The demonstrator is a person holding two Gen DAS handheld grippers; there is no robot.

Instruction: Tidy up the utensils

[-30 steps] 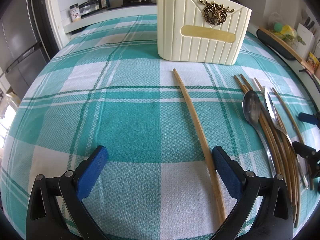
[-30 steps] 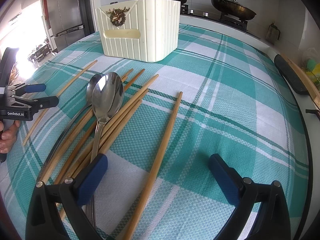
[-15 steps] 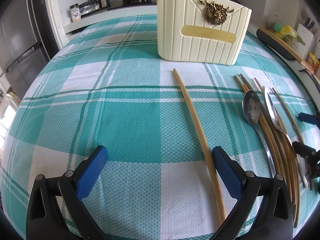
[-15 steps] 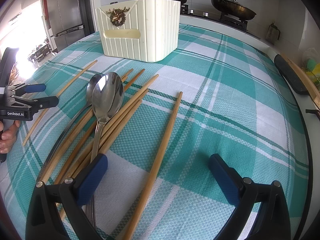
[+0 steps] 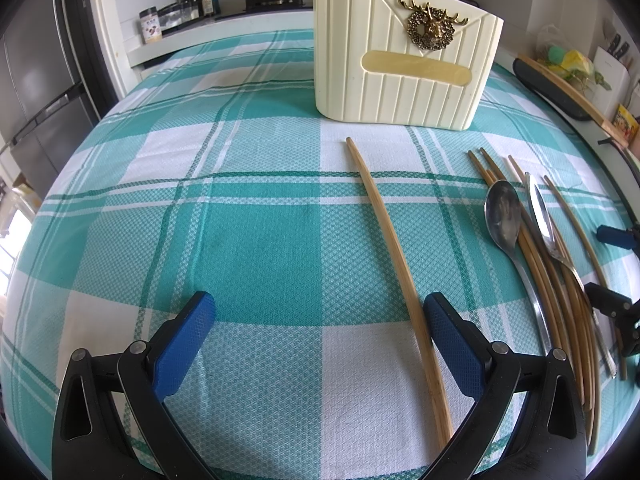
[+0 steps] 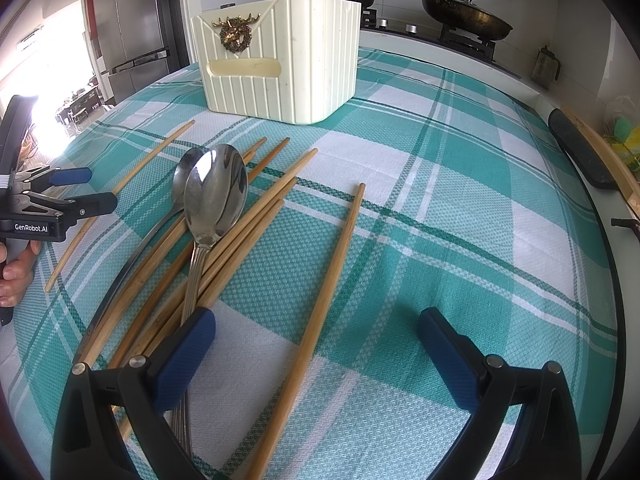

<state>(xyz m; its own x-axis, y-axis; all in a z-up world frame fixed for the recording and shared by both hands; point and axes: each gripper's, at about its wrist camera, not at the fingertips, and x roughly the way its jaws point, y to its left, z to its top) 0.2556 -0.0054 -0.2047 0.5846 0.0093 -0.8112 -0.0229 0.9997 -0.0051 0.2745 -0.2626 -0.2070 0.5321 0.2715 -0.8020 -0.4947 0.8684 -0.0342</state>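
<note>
Left gripper (image 5: 318, 330) low over the cloth, jaws spread wide, nothing between the pads. A lone bamboo chopstick (image 5: 394, 264) lies lengthwise just inside the right-hand blue pad (image 5: 452, 342), close beside it; whether they touch cannot be told. Its far tip points toward the cream holder (image 5: 400, 76).

Right gripper (image 6: 316, 350) also spread wide and empty. A separate chopstick (image 6: 324, 304) runs between its fingers, nearer the left pad (image 6: 184, 354), not clamped. The main pile of chopsticks (image 6: 224, 248) lies to the left of that pad, fanned out, tips toward the holder. Two steel spoons rest on the pile: the larger spoon (image 6: 216, 196) bowl-up with a ribbed handle passing under the left pad; the second spoon (image 6: 182, 176) partly hidden behind it.

Materials: chopsticks slim, tan, smooth bamboo. Spoons polished, mirror-like. Holder is cream plastic with vertical ribbing, rounded corners, a recessed slot handle and a brass-coloured stag-head emblem (image 5: 432, 28); stands upright at the far end of the table, well apart from both grippers. Tablecloth (image 5: 248, 248) woven, waffle-textured, teal and white plaid. Gripper pads blue, finely dimpled, on black arms.

The left gripper appears at the left edge of the right wrist view, held in a hand (image 6: 16, 276).
</note>
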